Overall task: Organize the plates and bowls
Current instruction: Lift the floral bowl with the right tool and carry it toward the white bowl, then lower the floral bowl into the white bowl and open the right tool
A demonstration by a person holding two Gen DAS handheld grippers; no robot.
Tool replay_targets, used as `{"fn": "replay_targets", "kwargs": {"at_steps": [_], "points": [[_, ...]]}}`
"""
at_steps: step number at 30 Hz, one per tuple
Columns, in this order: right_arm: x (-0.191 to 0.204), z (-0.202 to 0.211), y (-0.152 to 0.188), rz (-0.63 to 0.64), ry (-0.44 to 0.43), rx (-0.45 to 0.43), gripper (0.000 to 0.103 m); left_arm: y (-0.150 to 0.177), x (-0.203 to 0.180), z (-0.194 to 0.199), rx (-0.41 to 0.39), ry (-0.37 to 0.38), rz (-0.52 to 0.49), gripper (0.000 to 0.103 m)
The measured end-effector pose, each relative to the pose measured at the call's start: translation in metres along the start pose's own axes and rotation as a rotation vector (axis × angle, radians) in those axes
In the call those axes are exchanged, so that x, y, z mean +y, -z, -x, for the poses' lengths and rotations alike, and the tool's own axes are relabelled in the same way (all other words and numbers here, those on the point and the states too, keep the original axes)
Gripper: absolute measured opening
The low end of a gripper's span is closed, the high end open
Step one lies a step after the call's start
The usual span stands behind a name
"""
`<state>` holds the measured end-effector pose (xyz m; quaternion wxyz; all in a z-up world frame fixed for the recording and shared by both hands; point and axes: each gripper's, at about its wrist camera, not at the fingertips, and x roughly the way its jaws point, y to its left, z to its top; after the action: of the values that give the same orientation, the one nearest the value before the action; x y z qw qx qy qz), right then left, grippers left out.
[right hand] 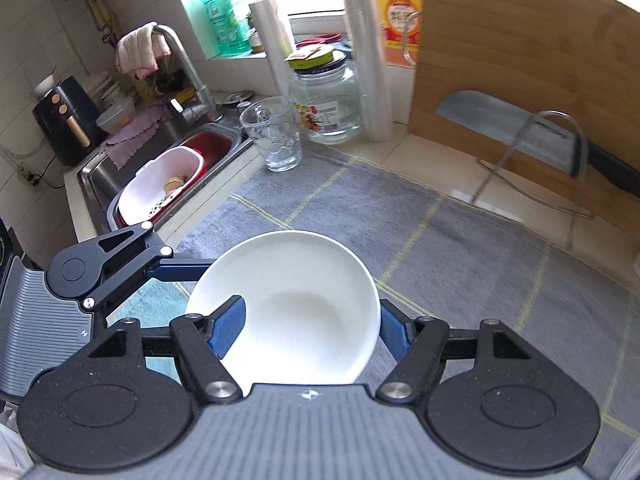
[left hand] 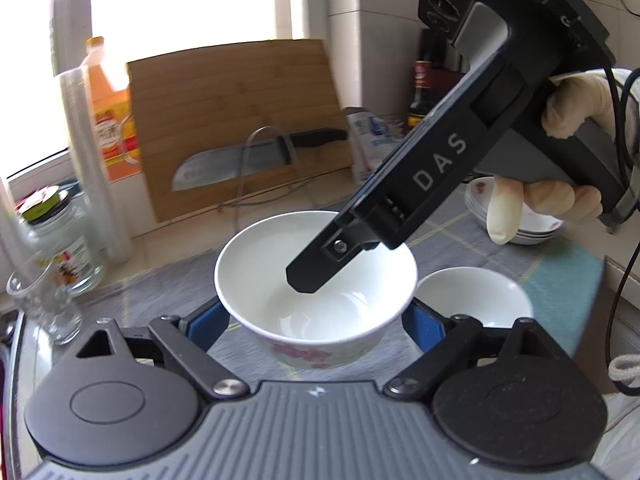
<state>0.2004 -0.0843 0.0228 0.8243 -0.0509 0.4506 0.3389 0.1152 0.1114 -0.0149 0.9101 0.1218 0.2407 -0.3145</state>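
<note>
left gripper (left hand: 316,320) clamps floral bowl (left hand: 316,292) | right gripper (right hand: 310,332) pinches white bowl (right hand: 288,308) rim

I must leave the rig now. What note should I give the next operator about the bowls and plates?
Left hand-held gripper: shut across the floral bowl, apparently lifted off the grey mat.
Right hand-held gripper: shut on the same bowl's wall, one finger inside, one outside.
Small white bowl: on the mat beside it. Stacked dishes: far right.
Done: dishes stacked. Left: nest the two bowls, probably.

Tiled counter (right hand: 404,156); grey mat (right hand: 460,240), glass (right hand: 276,136), jar (right hand: 328,100) on it.
</note>
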Motion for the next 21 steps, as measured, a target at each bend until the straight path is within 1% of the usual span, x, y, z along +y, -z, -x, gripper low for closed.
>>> {"fn": "replay_targets", "kwargs": {"at_steps": [2,11,14,15,21], "points": [[-0.003,0.011,0.008,-0.014,0.017,-0.013,0.076,-0.002,-0.009,-0.002,-0.017,0.019,-0.012,0.092],[-0.022,0.044,0.047,-0.100,0.103,-0.031,0.076,-0.010,-0.049,-0.020,-0.012,0.128,-0.046,0.092],[-0.028,0.051,0.059,-0.128,0.123,-0.032,0.076,-0.010,-0.060,-0.027,0.000,0.160,-0.056,0.092],[-0.030,0.052,0.063,-0.136,0.130,-0.032,0.076,-0.010,-0.064,-0.029,0.014,0.182,-0.057,0.092],[-0.037,0.053,0.079,-0.169,0.145,-0.014,0.076,-0.008,-0.076,-0.042,0.063,0.229,-0.058,0.092]]}}
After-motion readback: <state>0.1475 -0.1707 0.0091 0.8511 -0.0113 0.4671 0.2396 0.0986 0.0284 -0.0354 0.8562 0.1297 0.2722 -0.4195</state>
